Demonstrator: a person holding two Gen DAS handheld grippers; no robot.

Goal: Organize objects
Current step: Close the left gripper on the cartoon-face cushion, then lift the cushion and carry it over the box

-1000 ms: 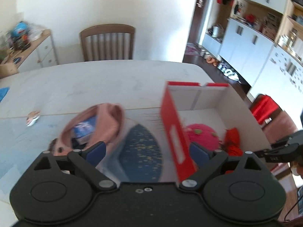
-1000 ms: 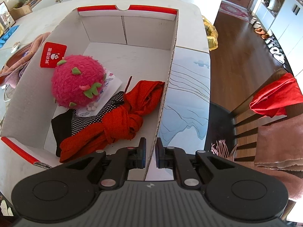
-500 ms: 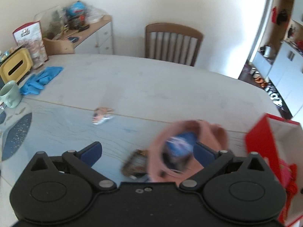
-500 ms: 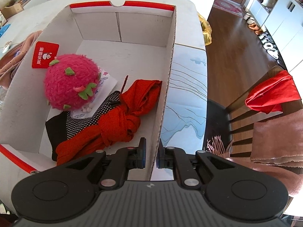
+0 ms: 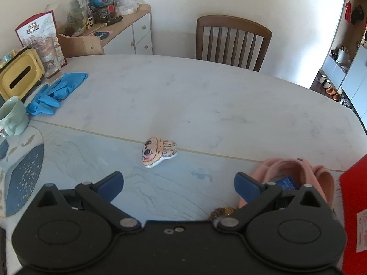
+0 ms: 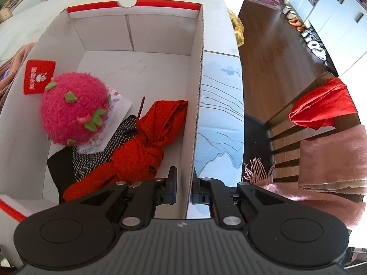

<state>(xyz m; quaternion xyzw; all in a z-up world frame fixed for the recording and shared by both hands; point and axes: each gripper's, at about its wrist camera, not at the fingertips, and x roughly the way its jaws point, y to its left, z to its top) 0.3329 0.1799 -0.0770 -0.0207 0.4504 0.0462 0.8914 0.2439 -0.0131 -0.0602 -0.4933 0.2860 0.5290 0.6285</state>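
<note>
- Our left gripper (image 5: 179,181) was wide apart with nothing in it, hovering low over the bench (image 5: 229,105).
- The little stuffed toy (image 5: 158,152) lay straight ahead of it, pretty much centred between the fingers and a bit further out. Its long axis ran roughly left to right, big-eyed face toward the left.
- Our left hand was clearly the nearer one for that toy; it doesn't show in the right camera at all.
- Our right gripper (image 6: 183,186) was clamped on the near side wall of the cardboard box (image 6: 198,91), one finger inside, one outside, so we guessed it was just steadying the box.
- The box already held a fuzzy pink ball (image 6: 74,111) and a red scarf (image 6: 146,144), with open floor toward the far end.
- Plenty of bare bench around the toy. The pink cloth (image 5: 298,174) sat off to the right by the box's red corner, and the blue gloves (image 5: 55,94) and mug (image 5: 13,119) were well apart on the left.
</note>
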